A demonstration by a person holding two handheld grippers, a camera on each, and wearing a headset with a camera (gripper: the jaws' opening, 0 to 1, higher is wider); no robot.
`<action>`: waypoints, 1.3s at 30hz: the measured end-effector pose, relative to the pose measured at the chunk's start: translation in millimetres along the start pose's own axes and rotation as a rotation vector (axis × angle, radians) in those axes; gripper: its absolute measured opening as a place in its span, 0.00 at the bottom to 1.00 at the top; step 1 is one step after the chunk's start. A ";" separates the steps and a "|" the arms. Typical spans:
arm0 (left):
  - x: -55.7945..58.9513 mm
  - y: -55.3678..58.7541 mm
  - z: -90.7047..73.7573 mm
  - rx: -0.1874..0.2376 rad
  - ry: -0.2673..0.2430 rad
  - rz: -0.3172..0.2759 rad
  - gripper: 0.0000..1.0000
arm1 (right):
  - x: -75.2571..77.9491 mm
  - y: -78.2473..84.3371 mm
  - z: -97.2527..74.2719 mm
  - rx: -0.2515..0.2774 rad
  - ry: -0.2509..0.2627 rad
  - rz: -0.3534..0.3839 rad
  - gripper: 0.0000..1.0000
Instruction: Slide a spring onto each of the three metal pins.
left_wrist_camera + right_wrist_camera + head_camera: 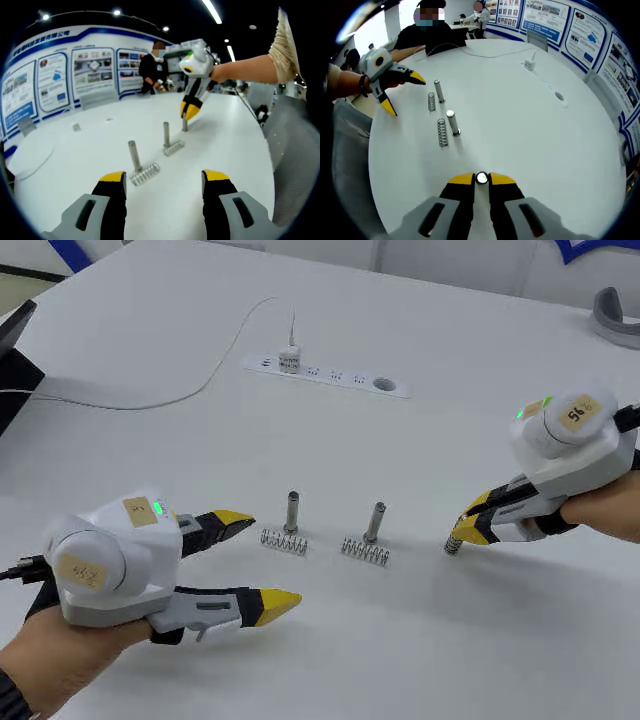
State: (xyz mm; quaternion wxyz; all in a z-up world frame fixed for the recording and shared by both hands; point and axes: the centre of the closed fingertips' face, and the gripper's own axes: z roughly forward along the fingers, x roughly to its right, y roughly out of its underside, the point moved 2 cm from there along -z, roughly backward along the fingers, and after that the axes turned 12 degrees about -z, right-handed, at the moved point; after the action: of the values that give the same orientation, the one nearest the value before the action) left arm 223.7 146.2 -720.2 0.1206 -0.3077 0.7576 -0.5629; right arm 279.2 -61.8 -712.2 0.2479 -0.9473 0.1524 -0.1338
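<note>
On the counter (400,330), left gripper (272,558) at 8 o'clock, jaws released, free for springs. Right gripper (470,525) at 3 o'clock, jaws clenched on end pin (481,177), probably steadying it. Left pin (292,510) and middle pin (377,521) stand bare; left spring (284,541) and middle spring (365,552) lie at their 6 o'clock.

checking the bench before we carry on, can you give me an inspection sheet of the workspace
surface: white table, flat and even
job's things: left pin and middle pin stand upright, both bare; left spring and middle spring lie loose beside them; third pin is in the right gripper, and coils seem to sit at its foot
clutter: grey curved object at the far right; dark object at the left edge
grippers: left gripper open, beside the left spring; right gripper shut on the third pin
cables: power strip with a white plug; thin cable runs left
surroundings: wall posters; a person seated at the table
</note>
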 end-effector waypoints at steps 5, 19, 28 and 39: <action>0.2 -0.9 0.0 0.002 0.001 0.001 0.62 | -0.4 -0.3 -3.2 0.010 0.011 -0.015 0.17; 0.6 -2.2 0.6 0.005 0.005 0.004 0.62 | -23.1 -44.3 -15.5 0.086 0.023 -0.132 0.19; 1.8 -4.5 0.5 0.012 0.006 0.007 0.61 | -50.2 -53.6 25.4 0.064 -0.087 -0.195 0.17; 1.1 -5.0 -2.0 0.013 0.004 0.008 0.61 | -55.1 -51.4 53.7 0.028 -0.139 -0.235 0.15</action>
State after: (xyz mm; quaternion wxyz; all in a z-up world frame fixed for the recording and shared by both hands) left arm 223.4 146.2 -714.8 0.1233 -0.3030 0.7553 -0.5679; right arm 257.8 23.5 -741.0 0.2536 -0.9621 0.0210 -0.0982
